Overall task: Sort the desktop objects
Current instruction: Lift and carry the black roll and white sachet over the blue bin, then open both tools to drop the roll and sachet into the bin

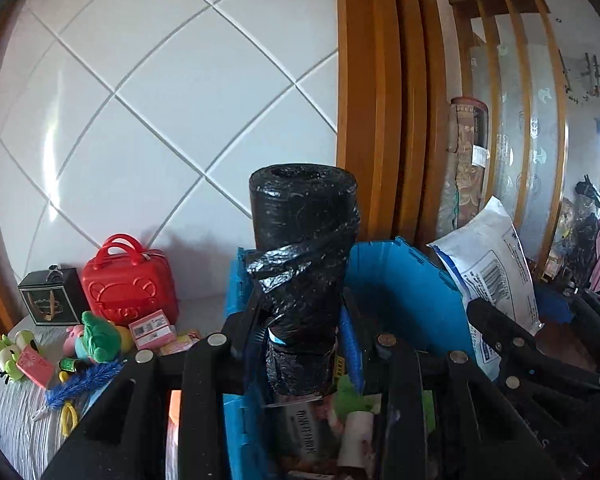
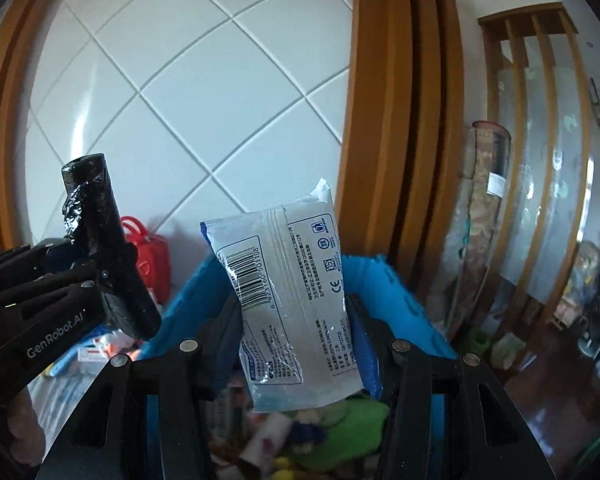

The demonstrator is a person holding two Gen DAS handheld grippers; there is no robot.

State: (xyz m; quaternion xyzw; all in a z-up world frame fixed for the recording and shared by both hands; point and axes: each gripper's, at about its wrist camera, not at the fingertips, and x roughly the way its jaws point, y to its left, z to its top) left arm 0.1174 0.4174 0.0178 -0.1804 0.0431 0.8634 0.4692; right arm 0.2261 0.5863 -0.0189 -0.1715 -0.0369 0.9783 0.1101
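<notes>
My left gripper is shut on a black roll of bin bags, which stands upright between its fingers above the blue crate. The same roll shows at the left of the right wrist view, held in the left gripper. My right gripper is shut on a white and blue wipes packet with a barcode, held upright over the blue crate. That packet and the right gripper appear at the right of the left wrist view.
Inside the crate lie a green plush and several small packs. On the grey cloth at the left sit a red toy case, a black box, a green plush toy, a blue brush and small cards. White tiled wall and wooden frames stand behind.
</notes>
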